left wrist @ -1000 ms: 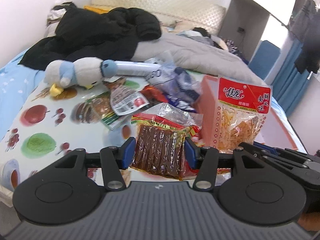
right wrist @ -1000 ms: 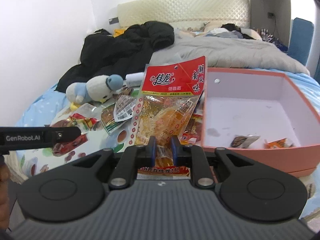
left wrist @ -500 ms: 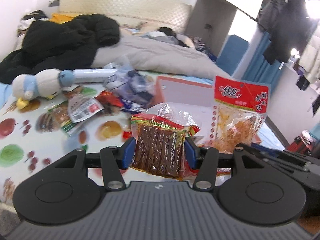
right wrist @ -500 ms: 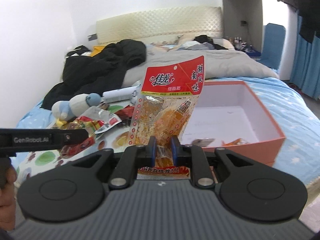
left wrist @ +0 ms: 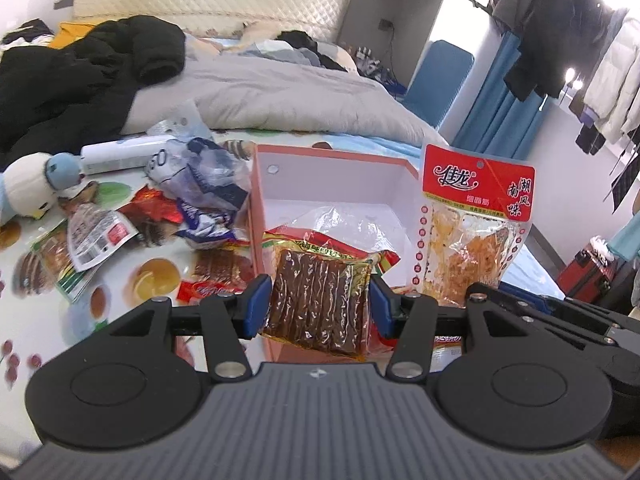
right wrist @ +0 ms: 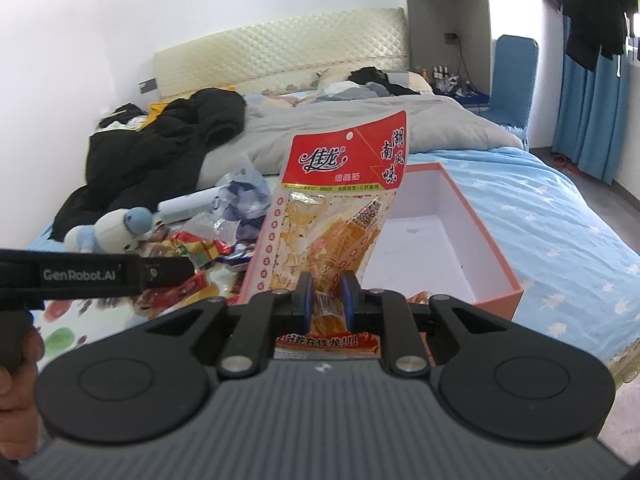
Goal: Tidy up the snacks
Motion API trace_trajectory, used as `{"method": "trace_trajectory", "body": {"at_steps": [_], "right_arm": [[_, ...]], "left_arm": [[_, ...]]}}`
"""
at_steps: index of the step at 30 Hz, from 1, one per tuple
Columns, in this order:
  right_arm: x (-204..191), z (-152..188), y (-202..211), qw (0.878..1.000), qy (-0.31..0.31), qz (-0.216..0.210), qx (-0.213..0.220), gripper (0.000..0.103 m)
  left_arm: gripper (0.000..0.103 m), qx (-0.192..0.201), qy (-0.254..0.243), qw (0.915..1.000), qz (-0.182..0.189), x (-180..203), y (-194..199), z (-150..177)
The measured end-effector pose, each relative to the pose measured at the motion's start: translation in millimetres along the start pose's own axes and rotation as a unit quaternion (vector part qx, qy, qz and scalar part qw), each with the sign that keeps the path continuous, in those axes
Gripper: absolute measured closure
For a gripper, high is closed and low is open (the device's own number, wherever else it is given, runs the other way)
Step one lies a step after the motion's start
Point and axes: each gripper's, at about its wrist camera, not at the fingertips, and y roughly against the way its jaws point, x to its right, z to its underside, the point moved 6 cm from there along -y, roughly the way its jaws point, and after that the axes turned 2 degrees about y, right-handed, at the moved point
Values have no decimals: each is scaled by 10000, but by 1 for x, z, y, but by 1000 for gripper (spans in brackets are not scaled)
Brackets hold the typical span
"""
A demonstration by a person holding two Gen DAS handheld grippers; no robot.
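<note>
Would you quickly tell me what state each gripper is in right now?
Left gripper: shut on the brown snack-stick pack.
Right gripper: shut on the red-topped snack bag.

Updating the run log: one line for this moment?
left gripper: holding brown-strip snack pack | right gripper: holding red-top snack bag | pink box: open

The pink box (right wrist: pixel 500 280) lies open at the top, its white floor mostly bare toward 1 o'clock in the right wrist view, with a few small packets at the near wall. At 10 o'clock a heap of snack packets (left wrist: pixel 132 232), a plush toy (left wrist: pixel 28 188) and a white bottle (left wrist: pixel 120 154) crowd the bed (right wrist: pixel 560 216). At 3 o'clock the blue sheet is free.
</note>
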Motion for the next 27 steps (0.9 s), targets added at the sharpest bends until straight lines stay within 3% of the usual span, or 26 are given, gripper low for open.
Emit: {"method": "trace_trajectory", "body": {"at_steps": [9, 17, 27], "right_arm": [[45, -20, -57, 9997, -169, 98, -170, 85], [73, -16, -108, 9982, -328, 128, -479, 84], [89, -6, -154, 9945, -614, 41, -853, 83]], "left_arm": [[45, -302, -194, 9993, 76, 25, -83, -38], [45, -643, -344, 9973, 86, 38, -156, -51], [44, -831, -380, 9957, 127, 36, -193, -59]]}}
